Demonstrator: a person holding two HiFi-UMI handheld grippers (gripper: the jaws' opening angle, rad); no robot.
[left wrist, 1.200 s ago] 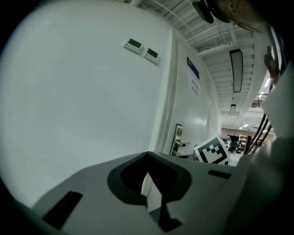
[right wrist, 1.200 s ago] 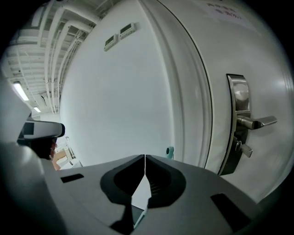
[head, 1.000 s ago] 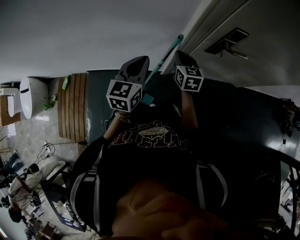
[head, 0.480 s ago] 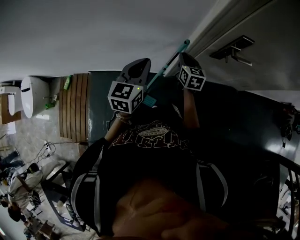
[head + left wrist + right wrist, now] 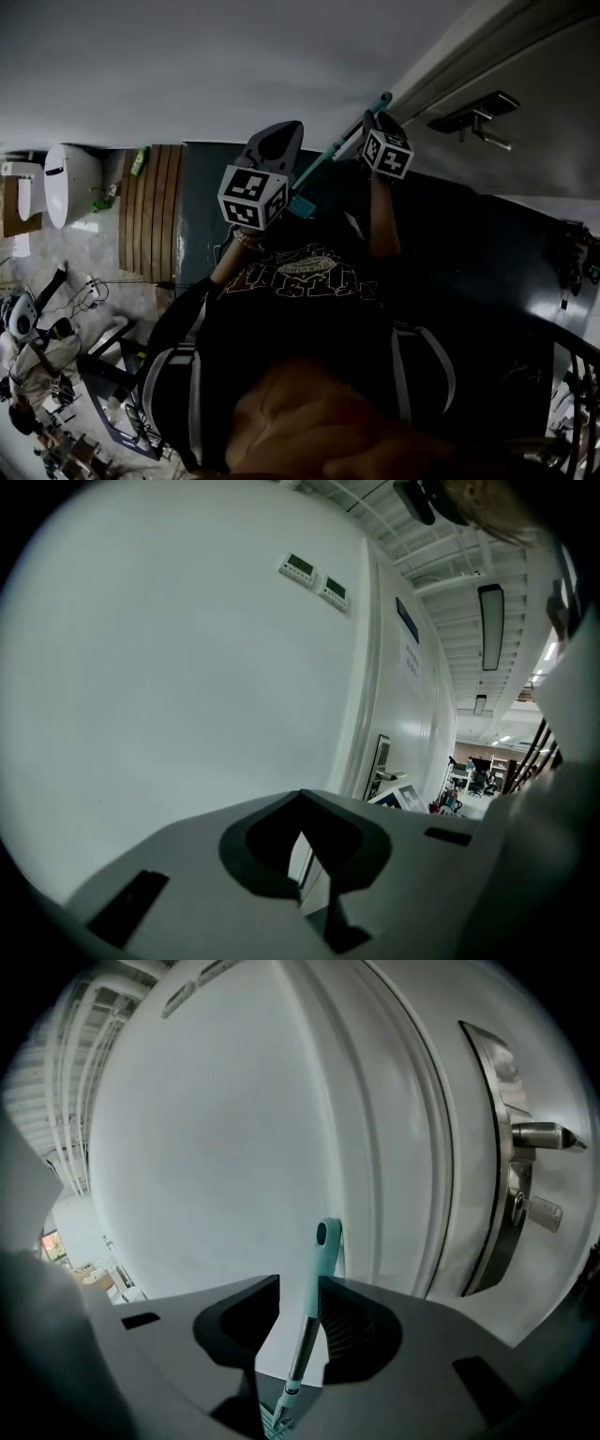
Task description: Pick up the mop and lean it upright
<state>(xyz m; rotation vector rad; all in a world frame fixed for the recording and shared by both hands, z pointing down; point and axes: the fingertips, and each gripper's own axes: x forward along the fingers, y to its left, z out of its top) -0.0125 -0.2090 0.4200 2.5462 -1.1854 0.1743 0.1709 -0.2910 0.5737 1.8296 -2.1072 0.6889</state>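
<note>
Opening just now, right hand-held gripper (image 5: pixel 298 1279) jaws flank the mop handle (image 5: pixel 323 1258)

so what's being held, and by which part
Nothing is held. The right gripper has just opened its jaws; the mop handle's top stands between them, unclamped. The left gripper is shut, empty.

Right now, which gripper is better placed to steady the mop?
Right. The mop stands between the fingers of the right gripper, which have just been opening. The left gripper faces bare wall, shut and empty.
</note>
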